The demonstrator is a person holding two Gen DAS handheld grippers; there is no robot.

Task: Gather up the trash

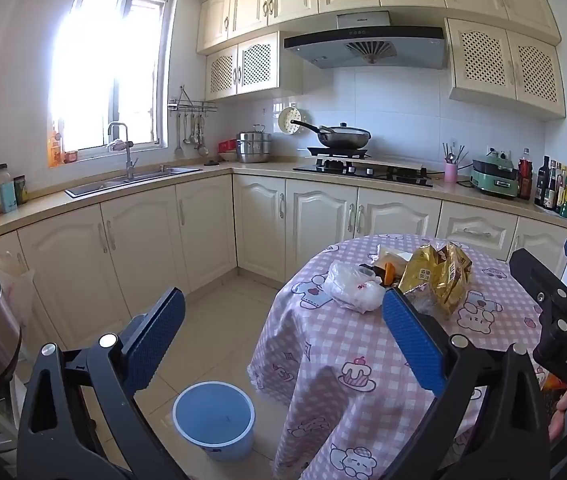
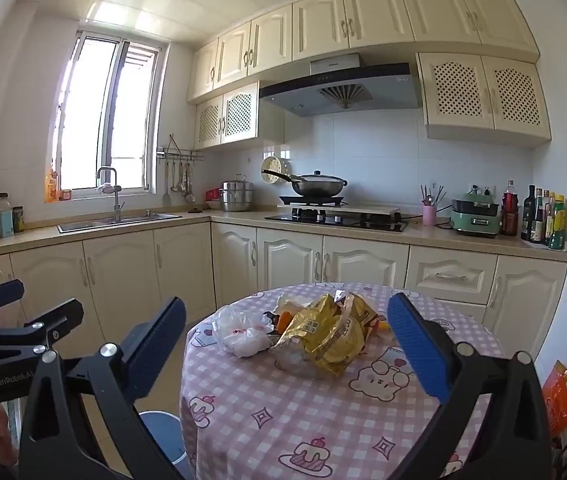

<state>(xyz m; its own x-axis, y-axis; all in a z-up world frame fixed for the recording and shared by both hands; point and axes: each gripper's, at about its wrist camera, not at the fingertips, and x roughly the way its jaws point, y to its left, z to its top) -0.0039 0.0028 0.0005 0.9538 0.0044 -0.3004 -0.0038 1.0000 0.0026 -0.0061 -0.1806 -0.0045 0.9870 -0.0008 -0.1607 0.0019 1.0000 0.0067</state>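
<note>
Both my grippers are wide open and empty: left gripper (image 1: pixel 283 344), right gripper (image 2: pixel 287 350). Blue bin (image 1: pixel 214 420) on the floor, near left of the table (image 2: pixel 283 420). Farther in on the tablecloth: white plastic bag (image 2: pixel 241 334), touching gold wrapper (image 2: pixel 327 340).

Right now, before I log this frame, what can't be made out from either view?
- Small orange and black items in the trash pile: both views, half hidden behind the crumpled gold foil snack bag.
- Round blue plastic bin on the floor: right wrist view, mostly hidden by the table edge and hand-held gripper frame.
- Print on the gold bag: too small to read.
- Orange bag: cut off at right.
</note>
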